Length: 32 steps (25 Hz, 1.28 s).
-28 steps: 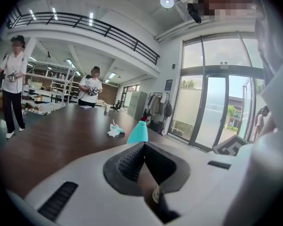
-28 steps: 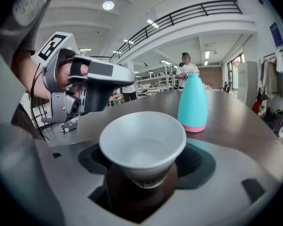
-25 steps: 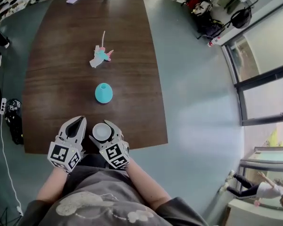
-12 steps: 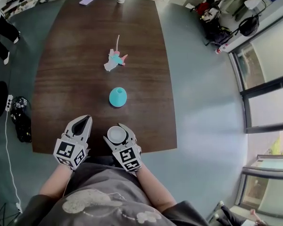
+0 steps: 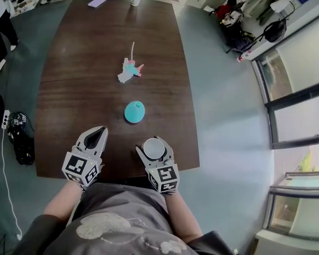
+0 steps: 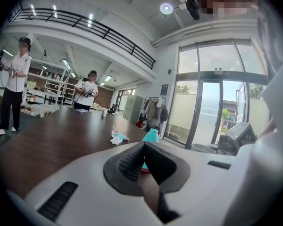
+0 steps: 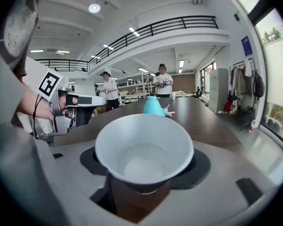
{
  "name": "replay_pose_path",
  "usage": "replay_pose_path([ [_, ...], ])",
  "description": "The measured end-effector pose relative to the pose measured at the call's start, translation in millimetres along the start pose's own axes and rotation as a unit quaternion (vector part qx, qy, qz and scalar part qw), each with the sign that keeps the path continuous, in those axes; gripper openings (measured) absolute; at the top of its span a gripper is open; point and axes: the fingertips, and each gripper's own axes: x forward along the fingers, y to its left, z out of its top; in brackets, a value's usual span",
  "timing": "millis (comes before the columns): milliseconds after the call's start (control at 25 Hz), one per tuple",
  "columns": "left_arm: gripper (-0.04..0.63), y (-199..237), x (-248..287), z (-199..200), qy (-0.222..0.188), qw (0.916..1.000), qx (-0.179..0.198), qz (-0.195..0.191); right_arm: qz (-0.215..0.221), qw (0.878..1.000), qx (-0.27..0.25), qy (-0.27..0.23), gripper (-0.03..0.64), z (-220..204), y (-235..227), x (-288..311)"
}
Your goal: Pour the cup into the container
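Clasping the white cup (image 7: 144, 147) low on its wall over the table's (image 5: 85, 89) near edge, the right gripper (image 5: 154, 154), jaws just closing, should squeeze gently, since the cup looks light, thin and crushable; the left gripper (image 5: 99, 132) is clenched empty.

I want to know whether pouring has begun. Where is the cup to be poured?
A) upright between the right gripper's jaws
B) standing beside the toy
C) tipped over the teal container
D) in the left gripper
A: the cup stands upright in the right gripper, whose jaws have just been closing on it, short of the teal container.
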Motion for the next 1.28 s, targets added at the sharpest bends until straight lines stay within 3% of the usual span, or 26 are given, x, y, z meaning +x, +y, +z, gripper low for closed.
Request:
replay_pose_path([
  [200, 0.008, -3, 7, -1, 0.005, 0.9999, -0.004, -0.013, -0.03, 0.999, 0.043, -0.01, 0.314, 17, -32, -11],
  [440, 0.008, -12, 25, 1, 0.004, 0.9999, -0.008, -0.01, -0.042, 0.999, 0.024, -0.001, 0.314, 27, -64, -14],
  [720, 0.008, -22, 53, 8, -0.007, 0.9997, 0.017, 0.016, -0.02, 1.0, -0.003, 0.009, 0.314, 34, -91, 0],
  [1080, 0.01, -25, 79, 6, -0.003, 0.9987, 0.021, 0.046, 0.025, 1.0, -0.011, 0.012, 0.314, 48, -107, 14],
  [1280, 0.148, -26, 92, -2, 0.008, 0.9978, 0.052, 0.041, 0.037, 0.999, -0.012, 0.015, 0.314, 49, -112, 23],
])
